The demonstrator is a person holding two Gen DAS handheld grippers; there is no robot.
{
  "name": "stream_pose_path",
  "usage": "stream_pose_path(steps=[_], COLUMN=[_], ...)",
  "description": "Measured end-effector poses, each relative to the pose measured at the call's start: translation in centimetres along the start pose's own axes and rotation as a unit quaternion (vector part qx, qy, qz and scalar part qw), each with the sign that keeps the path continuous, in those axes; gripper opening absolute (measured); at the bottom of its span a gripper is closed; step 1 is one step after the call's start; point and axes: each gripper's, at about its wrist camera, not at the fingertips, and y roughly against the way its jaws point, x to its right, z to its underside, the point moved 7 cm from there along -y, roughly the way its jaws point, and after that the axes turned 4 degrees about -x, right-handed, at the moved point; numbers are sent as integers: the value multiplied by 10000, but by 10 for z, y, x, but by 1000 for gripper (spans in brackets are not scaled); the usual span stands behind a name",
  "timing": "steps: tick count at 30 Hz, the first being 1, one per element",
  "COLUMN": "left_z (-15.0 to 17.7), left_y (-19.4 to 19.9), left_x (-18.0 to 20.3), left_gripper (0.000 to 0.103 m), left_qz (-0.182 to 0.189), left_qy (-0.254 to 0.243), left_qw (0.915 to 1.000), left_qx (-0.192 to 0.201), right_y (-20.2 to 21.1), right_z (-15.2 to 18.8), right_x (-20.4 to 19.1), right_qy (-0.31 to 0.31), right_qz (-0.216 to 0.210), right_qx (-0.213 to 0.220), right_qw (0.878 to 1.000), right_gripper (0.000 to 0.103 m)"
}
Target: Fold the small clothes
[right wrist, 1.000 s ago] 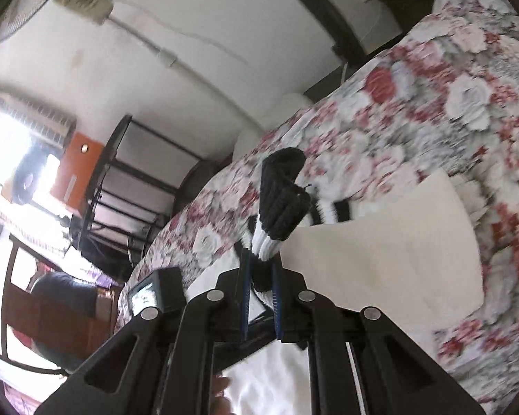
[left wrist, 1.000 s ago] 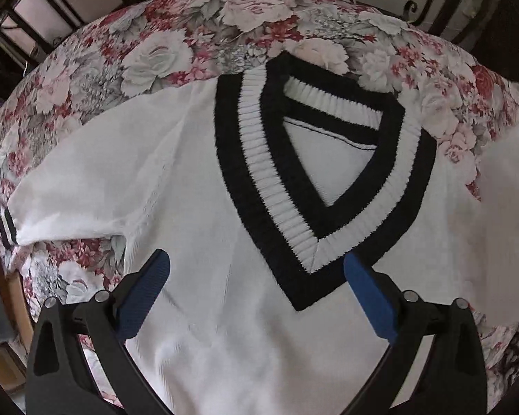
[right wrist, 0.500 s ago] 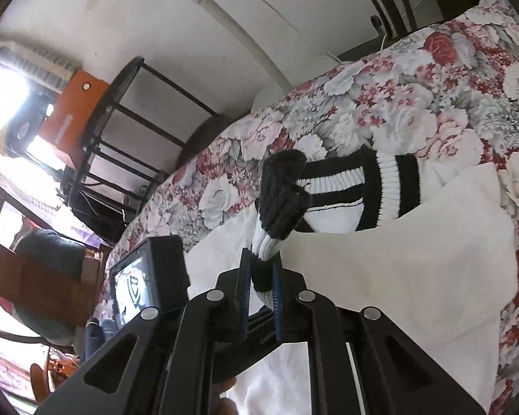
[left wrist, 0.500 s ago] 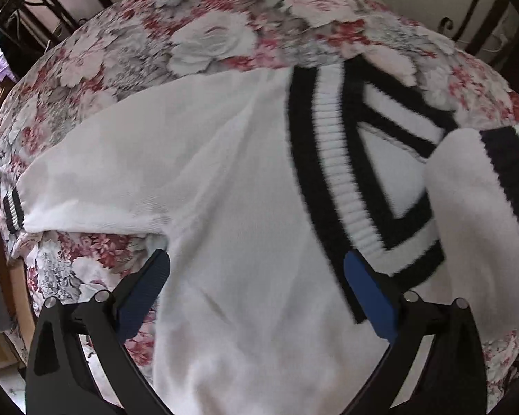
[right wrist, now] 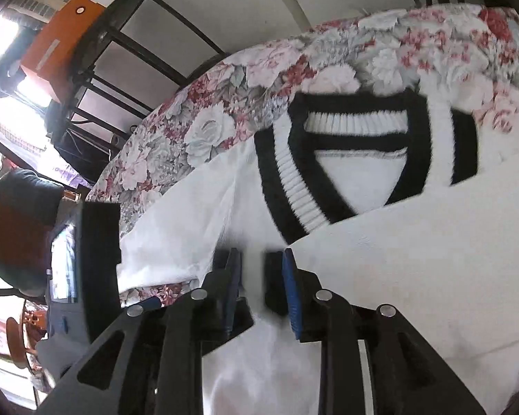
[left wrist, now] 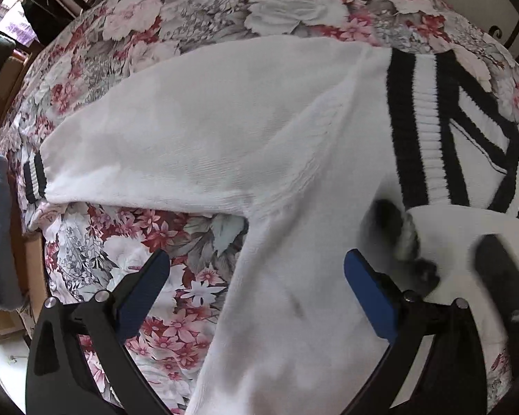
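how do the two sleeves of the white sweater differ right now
The left sleeve lies spread out flat over the floral cover, its striped cuff at the bed's edge. The right sleeve is folded across the sweater's chest, partly covering the V-neck collar. Both are white knit.

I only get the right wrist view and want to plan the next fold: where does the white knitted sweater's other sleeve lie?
Observer: The other sleeve lies spread flat, not folded, on the floral bedsheet.
Operator: And its cuff?
Observer: The black-and-white striped cuff sits near the sheet's edge, far from the V-neck.
Operator: Is the left gripper holding anything?
Observer: No, the left gripper is open above the white knitted sweater, at the underarm, gripping nothing.
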Motion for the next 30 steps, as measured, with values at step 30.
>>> stream_pose_path(steps=[30], left_z=[23], left_y=[-5], left_x=[45], left_gripper=[99], left_qz=[-243], left_qy=[-893], left_qw=[9955], left_qx=[224], right_y=[83], right_z=[3], right_x=[224], right_qy=[-1768], right_qz=[1110], right_qx=[24], right_qw=[9780], right_gripper=[6])
